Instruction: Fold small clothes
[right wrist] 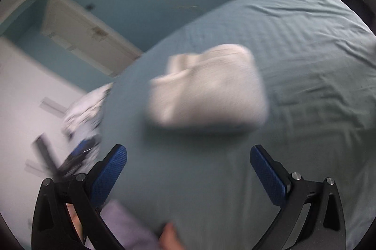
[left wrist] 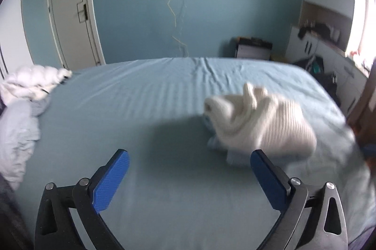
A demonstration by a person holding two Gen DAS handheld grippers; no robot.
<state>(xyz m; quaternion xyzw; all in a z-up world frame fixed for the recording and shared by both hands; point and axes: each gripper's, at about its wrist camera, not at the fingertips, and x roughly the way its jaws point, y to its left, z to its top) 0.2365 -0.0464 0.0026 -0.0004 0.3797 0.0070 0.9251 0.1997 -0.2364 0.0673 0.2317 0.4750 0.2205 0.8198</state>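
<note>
A folded cream ribbed knit garment (left wrist: 260,123) lies on the blue bed sheet (left wrist: 145,109), on top of a pale blue cloth (left wrist: 235,157) that shows at its near edge. My left gripper (left wrist: 189,157) is open and empty, above the sheet, with the garment just beyond its right finger. In the blurred right wrist view the same cream garment (right wrist: 209,90) lies on the sheet (right wrist: 305,62) ahead of my right gripper (right wrist: 188,153), which is open and empty.
A heap of white and pale clothes (left wrist: 25,95) lies at the bed's left edge, also showing in the right wrist view (right wrist: 84,109). A white door (left wrist: 70,15), a blue wall and cabinets (left wrist: 324,38) stand beyond the bed. A hand (right wrist: 169,236) shows at the bottom.
</note>
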